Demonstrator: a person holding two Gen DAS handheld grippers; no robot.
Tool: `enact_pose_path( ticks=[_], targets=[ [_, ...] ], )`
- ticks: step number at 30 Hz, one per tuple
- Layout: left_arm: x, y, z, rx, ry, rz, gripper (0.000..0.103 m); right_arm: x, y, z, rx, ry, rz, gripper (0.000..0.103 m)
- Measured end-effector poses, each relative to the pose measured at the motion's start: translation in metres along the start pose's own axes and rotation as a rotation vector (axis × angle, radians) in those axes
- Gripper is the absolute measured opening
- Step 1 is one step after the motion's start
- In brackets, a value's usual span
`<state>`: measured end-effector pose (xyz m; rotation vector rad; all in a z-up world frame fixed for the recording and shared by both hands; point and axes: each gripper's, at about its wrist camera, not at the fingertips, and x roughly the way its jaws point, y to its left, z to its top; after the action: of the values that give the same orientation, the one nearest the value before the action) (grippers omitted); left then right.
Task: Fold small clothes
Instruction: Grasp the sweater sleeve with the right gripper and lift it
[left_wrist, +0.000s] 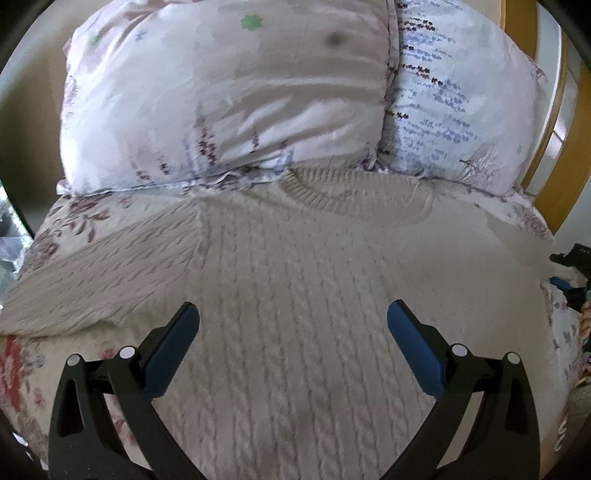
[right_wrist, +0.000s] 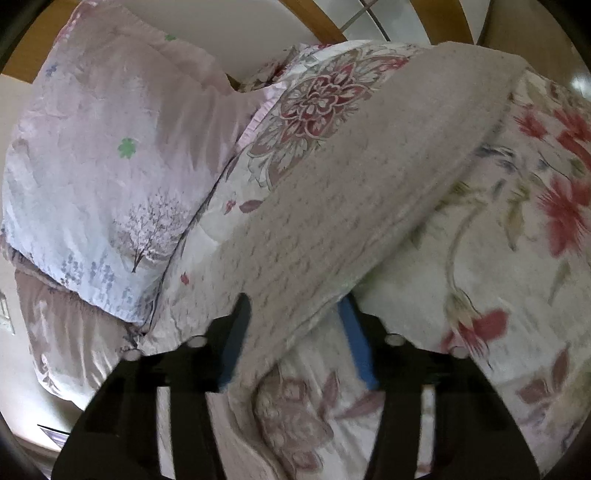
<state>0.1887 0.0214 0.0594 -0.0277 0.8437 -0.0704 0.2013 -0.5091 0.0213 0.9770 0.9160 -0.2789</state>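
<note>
A cream cable-knit sweater (left_wrist: 295, 288) lies flat on the bed, collar toward the pillows, one sleeve spread to the left. My left gripper (left_wrist: 293, 314) hovers over the sweater's body with its jaws wide open and empty. In the right wrist view, the sweater's other sleeve (right_wrist: 351, 199) stretches up and to the right, lifted off the floral bedspread (right_wrist: 498, 295). My right gripper (right_wrist: 295, 306) has the near end of that sleeve between its blue-padded fingers (right_wrist: 232, 350), closed on the fabric. The frame is motion-blurred.
Two pale printed pillows (left_wrist: 229, 107) lie against the wooden headboard (left_wrist: 554, 122) beyond the collar. The other gripper's black body (left_wrist: 572, 258) shows at the right edge of the left wrist view. In the right wrist view a pillow (right_wrist: 110, 166) sits to the left.
</note>
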Motion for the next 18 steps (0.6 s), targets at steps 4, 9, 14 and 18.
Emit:
enact_pose_path(
  ticks=[4, 9, 14, 18],
  targets=[
    [0.011, -0.002, 0.003, 0.007, 0.001, -0.024, 0.101, -0.003, -0.016, 0.014, 0.056, -0.052, -0.025, 0.027],
    [0.02, 0.005, 0.006, -0.025, 0.013, -0.041, 0.101, -0.015, -0.034, 0.027, 0.086, -0.128, -0.075, 0.026],
    [0.024, 0.012, 0.008, -0.065, -0.003, -0.085, 0.101, -0.016, -0.035, 0.031, 0.041, -0.158, -0.118, 0.014],
    [0.025, 0.013, 0.01, -0.061, -0.004, -0.091, 0.101, -0.022, -0.012, 0.029, -0.079, -0.218, -0.15, 0.011]
  ],
)
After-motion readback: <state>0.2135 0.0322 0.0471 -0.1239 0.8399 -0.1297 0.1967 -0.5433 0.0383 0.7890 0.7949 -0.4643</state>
